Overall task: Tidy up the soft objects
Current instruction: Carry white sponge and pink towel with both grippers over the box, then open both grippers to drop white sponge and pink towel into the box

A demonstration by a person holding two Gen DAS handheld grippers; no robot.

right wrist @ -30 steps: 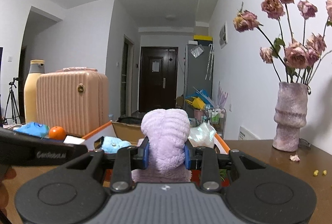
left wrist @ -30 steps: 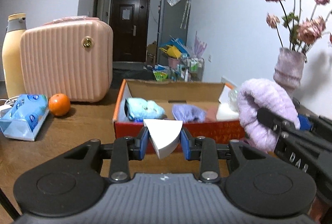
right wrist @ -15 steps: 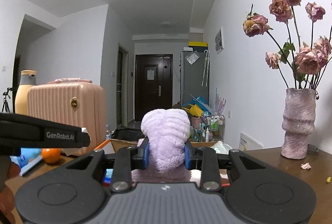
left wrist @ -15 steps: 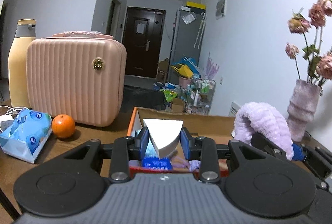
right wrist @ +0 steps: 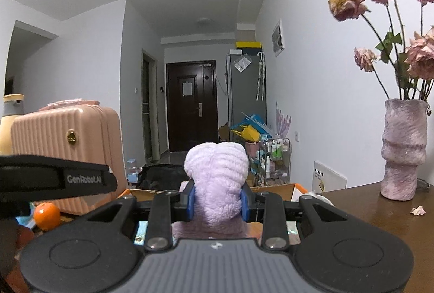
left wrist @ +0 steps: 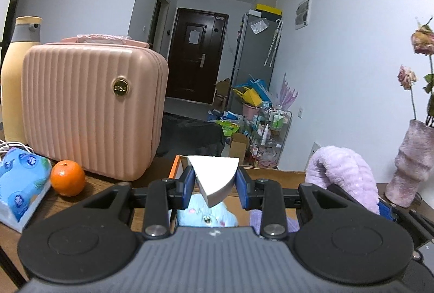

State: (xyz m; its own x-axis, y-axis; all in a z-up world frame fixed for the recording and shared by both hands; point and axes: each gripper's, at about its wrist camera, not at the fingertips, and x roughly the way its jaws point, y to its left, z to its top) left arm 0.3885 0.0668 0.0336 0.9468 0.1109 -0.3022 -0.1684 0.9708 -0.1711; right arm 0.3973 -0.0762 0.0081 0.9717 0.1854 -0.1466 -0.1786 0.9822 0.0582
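Overhead, left gripper (left wrist: 215,185) jaws pinching one white wedge (left wrist: 214,180), right gripper (right wrist: 217,200) jaws pinching one lilac plush (right wrist: 217,179), one cardboard box (left wrist: 271,176).

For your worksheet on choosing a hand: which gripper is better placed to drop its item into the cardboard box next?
Probably left: its white wedge hangs directly above the open box, over the blue toy.

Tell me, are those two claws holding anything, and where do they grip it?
Yes. The left gripper pinches a white wedge-shaped sponge by its two flat sides. The right gripper squeezes a fluffy purple towel around its middle.
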